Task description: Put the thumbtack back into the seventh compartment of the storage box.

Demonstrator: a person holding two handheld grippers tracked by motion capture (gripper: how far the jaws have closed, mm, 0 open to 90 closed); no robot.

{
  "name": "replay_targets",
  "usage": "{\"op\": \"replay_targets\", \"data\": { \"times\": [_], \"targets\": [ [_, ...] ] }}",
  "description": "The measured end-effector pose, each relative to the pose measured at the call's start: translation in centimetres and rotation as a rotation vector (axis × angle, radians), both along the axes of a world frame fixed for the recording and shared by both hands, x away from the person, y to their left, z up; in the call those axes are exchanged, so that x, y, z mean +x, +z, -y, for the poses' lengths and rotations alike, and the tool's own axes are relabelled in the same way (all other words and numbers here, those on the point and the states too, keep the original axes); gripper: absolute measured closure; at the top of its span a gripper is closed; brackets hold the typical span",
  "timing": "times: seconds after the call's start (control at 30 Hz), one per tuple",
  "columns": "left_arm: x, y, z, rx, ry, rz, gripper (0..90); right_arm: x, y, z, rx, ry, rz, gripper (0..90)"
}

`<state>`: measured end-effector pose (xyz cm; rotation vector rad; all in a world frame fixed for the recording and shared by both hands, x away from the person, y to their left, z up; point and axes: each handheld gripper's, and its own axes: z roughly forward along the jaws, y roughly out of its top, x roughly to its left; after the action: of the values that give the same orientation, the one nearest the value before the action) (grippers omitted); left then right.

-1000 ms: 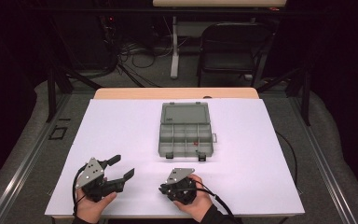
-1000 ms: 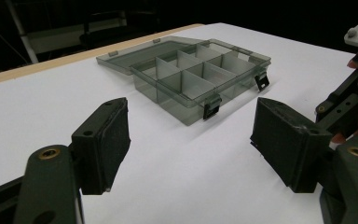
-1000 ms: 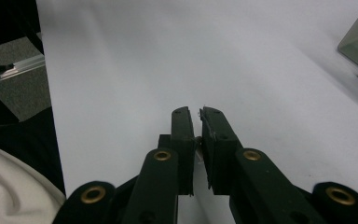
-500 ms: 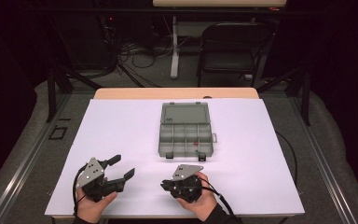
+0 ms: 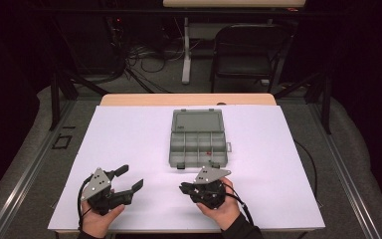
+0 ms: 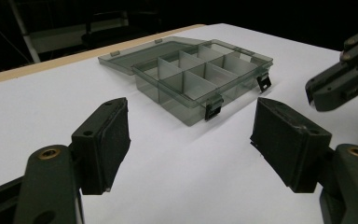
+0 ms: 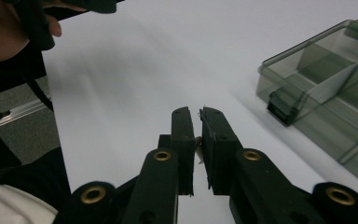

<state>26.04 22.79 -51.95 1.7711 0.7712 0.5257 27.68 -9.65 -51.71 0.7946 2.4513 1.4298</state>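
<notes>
Grey translucent plastic forms an organizer box point(image 5: 198, 143) that lies open on a white-covered counter point(image 5: 129, 134), and every place below is given relative to this box. Its lid point(image 5: 197, 121) is folded flat on the far side, away from the person. The tray part is split by dividers into small compartments, and one compartment on the box's right side holds a small red speck, too small to identify. Two dark latches sit on the box's near edge; the left tool's view shows them clearly point(image 6: 213, 111).

Near the box, on the person's side of it and slightly to its right, the right tool point(image 5: 185, 188) is held in a hand point(image 5: 222, 211), with its tips pointing to the left along the box's near edge. Its jaws are clenched almost together. In the right tool's view point(image 7: 196, 122), a tiny thin pale thing shows in the narrow gap between the pads; what it is cannot be told.

Farther from the box, to its near left, the left tool point(image 5: 130, 178) is held in the other hand point(image 5: 98, 219). Its jaws are released, spread wide with nothing between them, and they point toward the box. In the left tool's view point(image 6: 190, 135), the box sits beyond the gap between the two black pads, and the tip of the right tool point(image 6: 326, 88) shows at the right edge.
</notes>
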Motion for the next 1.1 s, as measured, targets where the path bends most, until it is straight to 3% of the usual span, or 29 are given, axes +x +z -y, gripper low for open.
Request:
{"op": "replay_targets", "data": {
  "times": [0.57,0.83,0.97,1.1],
  "targets": [
    [0.0,0.0,-0.1,-0.001,-0.002,-0.001,27.2,1.0,1.5,2.8,0.038,-0.089,0.018,83.7],
    [-0.1,0.1,-0.1,-0.002,0.004,-0.002,27.2,1.4,2.2,3.6,0.015,-0.133,0.024,83.7],
    [0.0,0.1,-0.1,-0.003,0.005,-0.002,27.2,1.8,3.0,3.9,-0.023,-0.150,0.047,83.7],
    [-0.1,0.1,-0.1,0.000,0.004,0.000,27.2,2.6,3.9,4.2,-0.024,-0.177,0.043,83.7]
  ]
}}
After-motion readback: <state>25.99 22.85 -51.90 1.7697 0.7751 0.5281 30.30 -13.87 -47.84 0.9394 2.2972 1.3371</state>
